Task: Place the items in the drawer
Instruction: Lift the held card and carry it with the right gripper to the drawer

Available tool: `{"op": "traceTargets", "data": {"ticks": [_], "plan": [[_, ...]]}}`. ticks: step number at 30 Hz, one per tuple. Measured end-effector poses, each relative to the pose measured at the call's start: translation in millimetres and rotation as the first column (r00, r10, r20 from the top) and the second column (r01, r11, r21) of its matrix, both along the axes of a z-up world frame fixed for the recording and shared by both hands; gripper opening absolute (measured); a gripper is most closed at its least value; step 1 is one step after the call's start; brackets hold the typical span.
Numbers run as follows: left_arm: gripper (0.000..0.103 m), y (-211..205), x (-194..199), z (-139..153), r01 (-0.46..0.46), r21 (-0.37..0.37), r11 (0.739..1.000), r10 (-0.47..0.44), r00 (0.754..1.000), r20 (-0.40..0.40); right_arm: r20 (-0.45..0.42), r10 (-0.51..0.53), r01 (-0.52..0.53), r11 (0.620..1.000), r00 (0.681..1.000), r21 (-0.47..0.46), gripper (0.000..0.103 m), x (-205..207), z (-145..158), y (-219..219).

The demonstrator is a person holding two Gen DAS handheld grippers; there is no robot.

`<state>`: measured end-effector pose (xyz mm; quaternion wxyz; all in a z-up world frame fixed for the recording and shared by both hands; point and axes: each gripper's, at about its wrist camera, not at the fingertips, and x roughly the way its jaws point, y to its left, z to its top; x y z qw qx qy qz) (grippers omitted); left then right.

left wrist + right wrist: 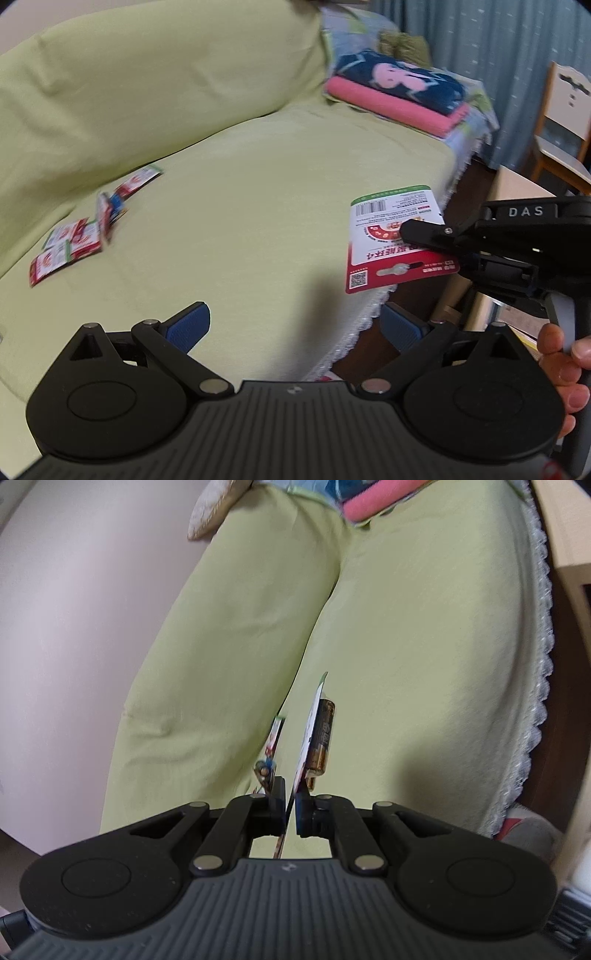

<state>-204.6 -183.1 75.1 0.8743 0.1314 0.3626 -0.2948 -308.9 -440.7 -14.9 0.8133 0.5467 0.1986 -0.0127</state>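
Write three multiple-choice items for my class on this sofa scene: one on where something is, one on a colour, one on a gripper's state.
1. Where are the other battery packs?
A. on the green sofa cover
B. on the chair
C. on the folded towels

2. What colour is the lower folded towel?
A. yellow
B. pink
C. white

3. What is the right gripper doing?
A. standing open
B. shut on nothing
C. shut on a battery pack

Answers: 1 A, they lie scattered on the seat; 2 B, pink shows beneath the navy one; 3 C, its fingers pinch the card.
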Motion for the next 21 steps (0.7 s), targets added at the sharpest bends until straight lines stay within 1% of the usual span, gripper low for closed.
{"op": "traceTargets", "data": {"ticks": [7,13,21], "plan": [[0.099,-29,-33,2,0.096,0.010,0.995,-0.096,0.995,0.007,-0.005,-0.081,0.081,0.997,0.997,0.002,0.005,-55,-3,-23],[0.099,-49,-59,-8,0.193,0.002,0.981,-0.193,0.981,-0.015,-0.028,-0.171,0.171,0.985,0.985,0.003,0.005,-112,-8,-34],[0.099,-79,-80,-24,0.285,0.023,0.958,-0.284,0.958,-0.048,-0.111,-0.261,0.267,0.963,0.959,0.045,0.005,-176,-36,-42]]}}
